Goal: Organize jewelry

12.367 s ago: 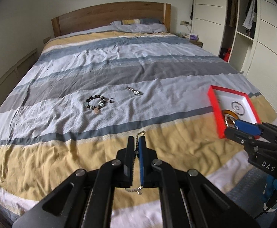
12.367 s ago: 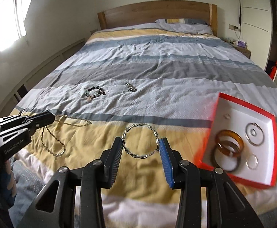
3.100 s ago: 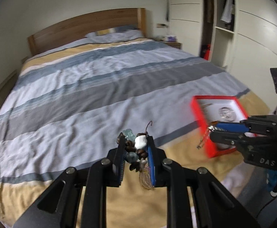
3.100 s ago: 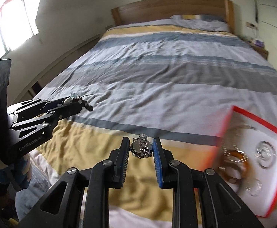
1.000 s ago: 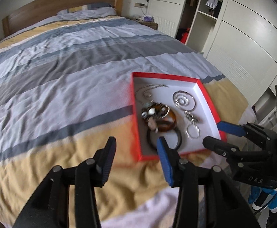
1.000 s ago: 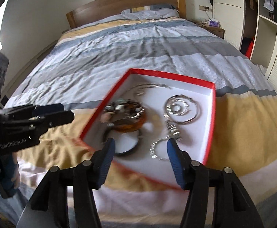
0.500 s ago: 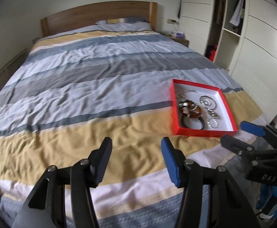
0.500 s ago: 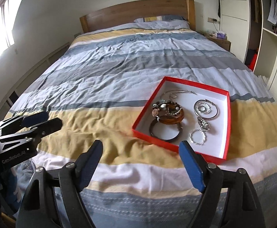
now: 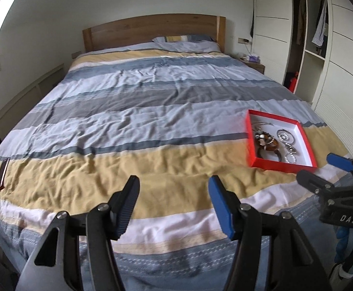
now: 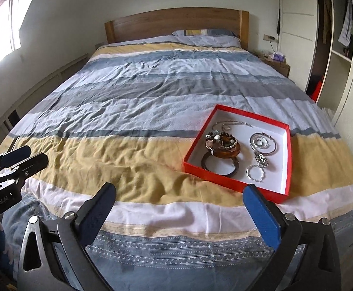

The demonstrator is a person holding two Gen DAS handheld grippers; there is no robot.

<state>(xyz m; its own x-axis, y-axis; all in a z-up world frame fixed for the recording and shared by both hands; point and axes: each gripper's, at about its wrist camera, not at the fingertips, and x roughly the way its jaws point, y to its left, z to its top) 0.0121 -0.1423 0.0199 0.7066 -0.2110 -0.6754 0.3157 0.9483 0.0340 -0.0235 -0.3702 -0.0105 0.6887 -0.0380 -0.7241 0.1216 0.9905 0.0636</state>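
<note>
A wide bed with a striped blue, grey and mustard duvet (image 9: 137,111) fills most of both views, its wooden headboard (image 9: 152,32) at the upper centre and its foot edge running along the bottom. The broad middle and left of the duvet lie bare, wrinkled cloth. White built-in wardrobes (image 9: 346,55) line the right edge of the frame, close beside the bed. A shallow red cardboard box with a white inside (image 10: 234,180) sits on the mustard stripe at right of centre, near the foot edge and the right side of the bed. In it lie a brown wooden bangle (image 10: 227,152), a dark ring bangle (image 10: 218,168), silver hoops (image 10: 263,143) and a thin silver chain (image 10: 232,123). A slim dark bar-shaped object (image 9: 2,174) lies at the far left edge. The left gripper (image 9: 174,206) and the right gripper (image 10: 180,214) both hang past the foot of the bed, jaws spread wide, holding nothing.
</note>
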